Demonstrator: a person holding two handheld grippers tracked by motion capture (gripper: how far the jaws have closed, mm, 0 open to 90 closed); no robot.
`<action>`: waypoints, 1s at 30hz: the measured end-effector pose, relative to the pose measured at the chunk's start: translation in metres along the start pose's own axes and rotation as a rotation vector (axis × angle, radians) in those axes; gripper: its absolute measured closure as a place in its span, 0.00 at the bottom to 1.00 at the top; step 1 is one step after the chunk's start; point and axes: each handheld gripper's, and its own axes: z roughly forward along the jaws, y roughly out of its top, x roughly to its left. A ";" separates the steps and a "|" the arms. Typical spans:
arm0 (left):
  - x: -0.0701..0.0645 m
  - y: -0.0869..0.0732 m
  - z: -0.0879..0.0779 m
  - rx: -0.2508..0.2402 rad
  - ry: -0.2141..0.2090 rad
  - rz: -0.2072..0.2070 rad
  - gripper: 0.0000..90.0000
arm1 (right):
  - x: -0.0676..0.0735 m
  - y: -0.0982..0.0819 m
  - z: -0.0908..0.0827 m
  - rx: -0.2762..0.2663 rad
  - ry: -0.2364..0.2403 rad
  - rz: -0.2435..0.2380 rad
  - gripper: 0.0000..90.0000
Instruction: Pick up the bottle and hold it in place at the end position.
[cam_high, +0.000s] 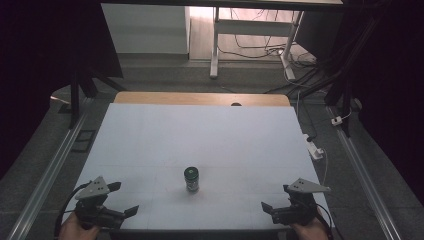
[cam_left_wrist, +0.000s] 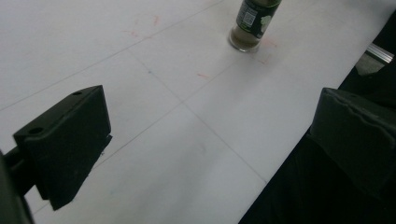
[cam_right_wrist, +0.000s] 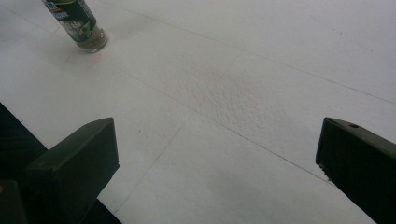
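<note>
A white table (cam_high: 200, 140) carries a small spice jar (cam_high: 191, 180), upright near its six o'clock edge, with a dark lid and green label. A wooden strip (cam_high: 200, 98) borders the table at twelve o'clock. Beyond it stands a white desk frame (cam_high: 216, 45) over tangled cables (cam_high: 265, 50). At three o'clock lies a white power strip (cam_high: 315, 150).

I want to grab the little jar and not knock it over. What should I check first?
1. Jar upright on the table: ok.
2. Left tongs open wide enough for the jar: ok, jaws spread apart.
3. Right tongs open: ok, jaws spread apart.
4. Both tongs empty: ok, nothing between either pair of jaws.
5. Path to the jar free: ok, bare table between the jar and each pair of tongs.
6. Jar lid screwed tight: cannot tell.
</note>
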 end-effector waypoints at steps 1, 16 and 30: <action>-0.001 0.001 0.002 0.004 -0.002 0.007 0.00 | 0.000 0.000 0.000 -0.002 0.001 -0.001 0.00; -0.008 0.019 0.034 0.019 -0.044 0.042 0.00 | 0.000 0.000 0.000 -0.004 0.002 0.000 0.00; -0.011 0.044 0.062 0.041 -0.040 0.076 0.00 | -0.001 0.000 0.000 0.004 0.003 0.006 0.00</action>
